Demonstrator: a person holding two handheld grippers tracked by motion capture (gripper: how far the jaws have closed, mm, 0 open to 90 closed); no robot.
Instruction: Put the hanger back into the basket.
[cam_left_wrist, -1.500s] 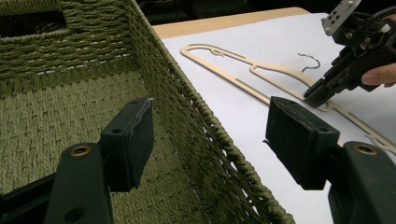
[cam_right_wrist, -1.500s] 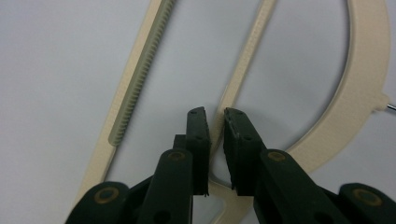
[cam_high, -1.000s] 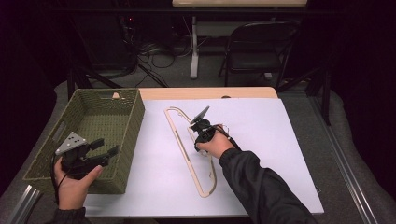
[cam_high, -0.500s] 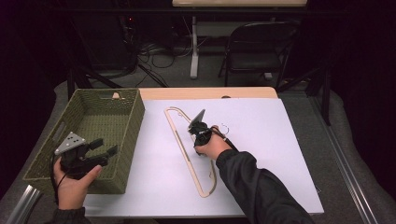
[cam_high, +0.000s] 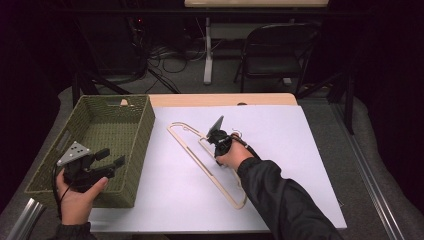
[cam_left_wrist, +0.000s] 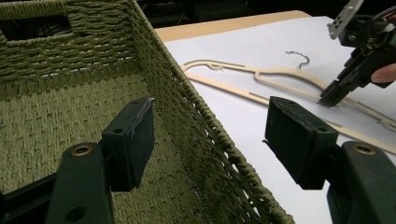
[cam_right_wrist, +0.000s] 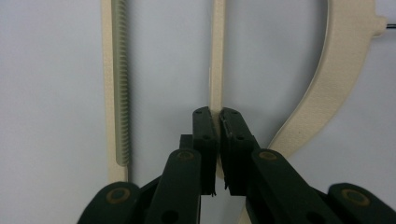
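Hanger (cam_right_wrist: 216, 70): pale, matt wood-look bar pinched between the right gripper (cam_right_wrist: 217, 114) jaws; ribbed, notched strip (cam_right_wrist: 122, 88) left of them; thin shiny metal hook (cam_left_wrist: 299, 59). Jaws: matt black plastic, brass-coloured rivets. Basket (cam_left_wrist: 196, 121) between the left gripper (cam_left_wrist: 210, 135) jaws: coarse olive woven cord, rough. Sheet (cam_high: 280, 135) beneath: smooth, matt, white.

green woven basket (cam_high: 131, 127), folding chair (cam_high: 280, 50)

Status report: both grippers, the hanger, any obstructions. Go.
Right gripper just closed, shut on hanger inner bar, hanger flat on white sheet. Left gripper open, astride wall of green basket. Nothing blocking the hanger.
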